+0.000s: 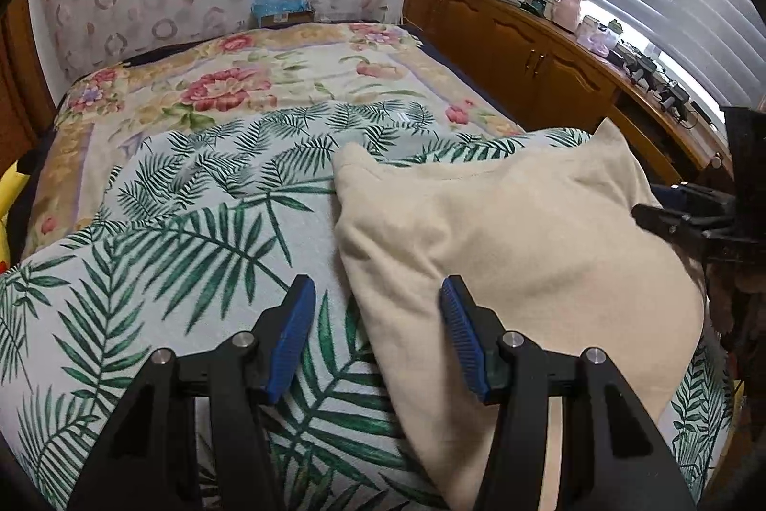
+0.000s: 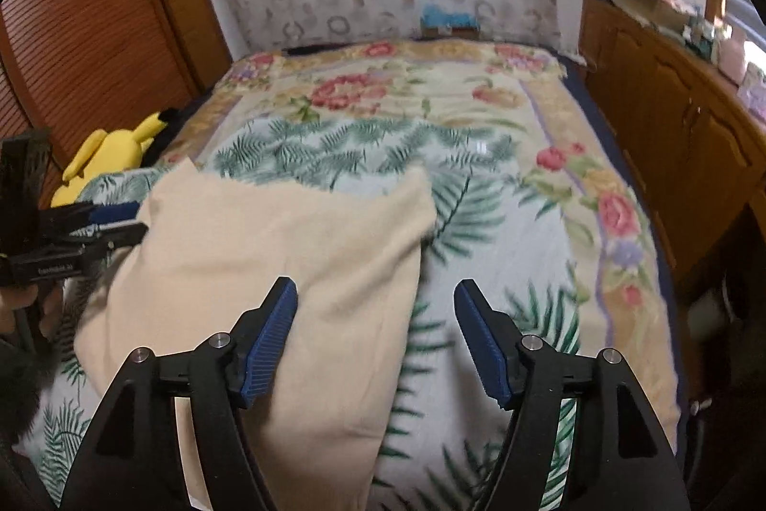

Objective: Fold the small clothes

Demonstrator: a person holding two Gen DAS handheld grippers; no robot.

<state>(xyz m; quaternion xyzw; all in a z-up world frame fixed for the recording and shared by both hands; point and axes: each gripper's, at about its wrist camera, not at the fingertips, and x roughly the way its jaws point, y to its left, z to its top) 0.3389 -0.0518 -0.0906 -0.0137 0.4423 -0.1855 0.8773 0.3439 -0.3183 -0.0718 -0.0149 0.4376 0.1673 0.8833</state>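
My left claw (image 1: 378, 295) and right claw (image 2: 376, 295), ribbed blue pads (image 2: 270, 338) on each, hang open, gripping nothing, over the soft cream fleece garment (image 1: 517, 243), which lies rumpled on the palm-leaf printed quilt (image 1: 182, 233).

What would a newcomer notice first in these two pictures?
First, the cream garment lying on the palm-leaf sheet in the middle of the bed, with both open claws over it: the left claw above its left edge and the right claw above its right edge. Next, the yellow plush toy at the bed's left side, beside the wooden slatted door.
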